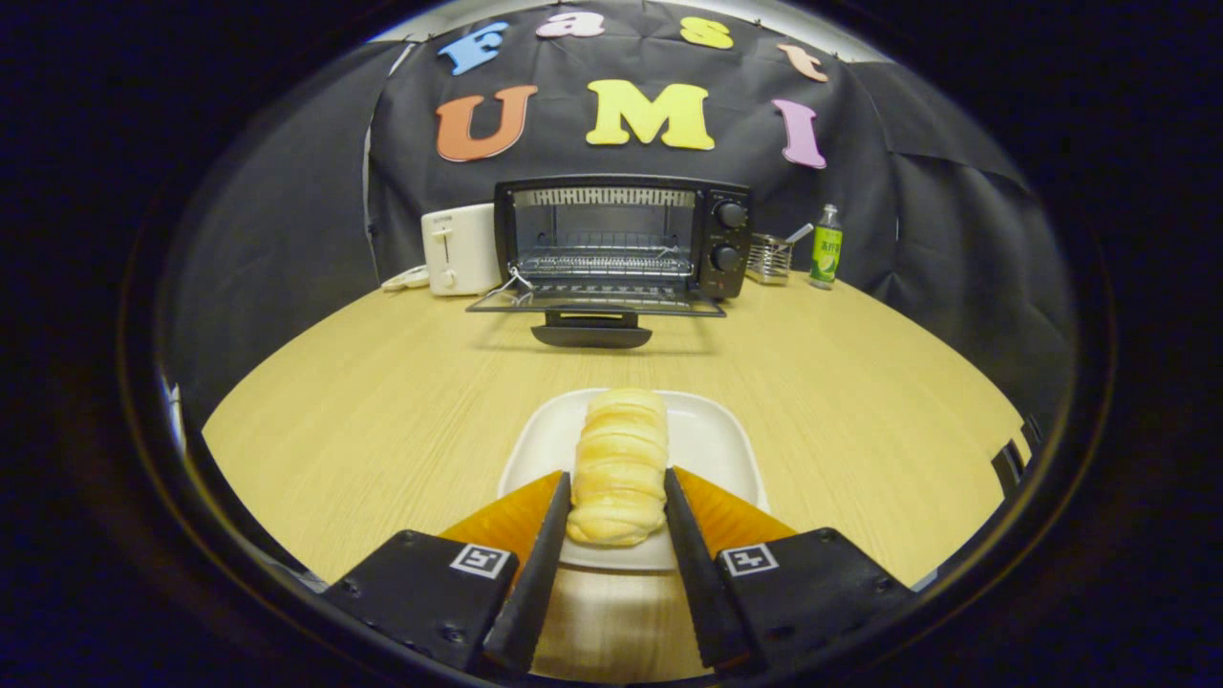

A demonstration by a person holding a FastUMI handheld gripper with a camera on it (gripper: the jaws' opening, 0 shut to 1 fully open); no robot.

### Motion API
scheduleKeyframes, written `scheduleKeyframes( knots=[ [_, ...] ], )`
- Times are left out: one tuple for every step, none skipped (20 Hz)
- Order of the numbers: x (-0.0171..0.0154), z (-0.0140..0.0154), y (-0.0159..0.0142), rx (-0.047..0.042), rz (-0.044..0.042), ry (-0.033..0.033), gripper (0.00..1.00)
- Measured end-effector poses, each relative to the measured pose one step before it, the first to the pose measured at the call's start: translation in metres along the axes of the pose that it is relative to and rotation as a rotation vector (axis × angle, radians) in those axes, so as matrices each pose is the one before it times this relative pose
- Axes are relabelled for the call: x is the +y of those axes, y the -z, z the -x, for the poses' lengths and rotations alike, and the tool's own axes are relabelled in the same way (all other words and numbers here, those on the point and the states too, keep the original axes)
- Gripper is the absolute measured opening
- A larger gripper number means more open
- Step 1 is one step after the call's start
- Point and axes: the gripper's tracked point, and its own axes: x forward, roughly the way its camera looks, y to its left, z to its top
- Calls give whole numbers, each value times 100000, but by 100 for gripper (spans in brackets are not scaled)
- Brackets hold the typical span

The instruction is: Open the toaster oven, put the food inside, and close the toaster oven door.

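Fingers [549,535] first: your gripper [617,516] sat with its two black fingers either side of the bread roll [619,465], one running along each flank. They looked to be touching the sides, or a hair off. I honestly couldn't tell whether both were pressing or just framing it, so I wouldn't call that a firm grip. The opening was narrow, about the width of the roll and no more.

The roll itself was lying lengthwise on the white plate [712,435], pointing straight away from you toward the toaster oven [621,239], and the plate sat on the wooden table [382,401] just ahead of the gripper body.

Further out, the oven door [592,301] was already dropped flat, handle toward you, and the wire rack [602,263] inside was in plain sight. So opening looked done, and you were on the pick-up part of the "put the food inside" step.

Beyond that: a white toaster [461,248] just left of the oven, a wire holder [769,258] and a green bottle [826,247] to its right.

My guess for the next move: squeeze gently until the roll is actually held (it looks soft, so it'll squash easily), lift it off the plate, then carry it over the open door onto the rack without clipping the handle.
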Motion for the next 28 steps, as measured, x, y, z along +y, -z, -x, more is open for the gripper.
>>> scheduleKeyframes(
  knots=[
    [125, 250, -408, -2387, 943, 242, 66],
    [53, 269, -801, -3078, 1720, 546, 64],
    [-70, 344, -709, -3448, 2067, 577, 64],
    [36, 297, -859, -3014, 2029, 267, 63],
    [128, 254, -496, -2022, 1286, -354, 63],
    [271, 170, -609, -1967, 282, -995, 63],
    [258, 140, -529, -1861, 66, -915, 63],
    [234, 8, -678, -1605, 3, -742, 62],
    [170, -67, -481, -1472, -183, -915, 61],
    [200, -210, -614, -1497, -479, -1103, 60],
    [185, -174, -500, -1480, -744, -969, 59],
    [-31, -200, -636, -1300, -968, 153, 59],
    [-279, -312, -594, -1921, -1353, 1173, 59],
    [-18, -269, -939, -2245, -1522, 375, 59],
    [155, -506, -898, -2671, -1812, -709, 59],
    [241, -494, -1032, -2564, -2241, -997, 58],
    [319, -566, -800, -2163, -2673, -1789, 58],
    [535, -604, -677, -1238, -2781, -2675, 58],
    [269, -633, -592, -159, -2466, -1932, 58],
    [-3, -571, -650, -148, -2596, -1008, 58],
    [-58, -698, -536, -593, -3036, -947, 58],
    [60, -848, -592, -458, -3237, -1492, 58],
    [-107, -1186, -283, -526, -3293, -1045, 58],
    [-203, -884, -264, -918, -3268, -1019, 58],
    [-224, -936, -213, -1000, -3439, -894, 58],
    [-342, -839, -60, -289, -3321, -547, 58],
    [-572, -923, 481, 474, -3456, -47, 58],
    [-343, -917, 512, 2022, -4864, -861, 58]
  ],
)
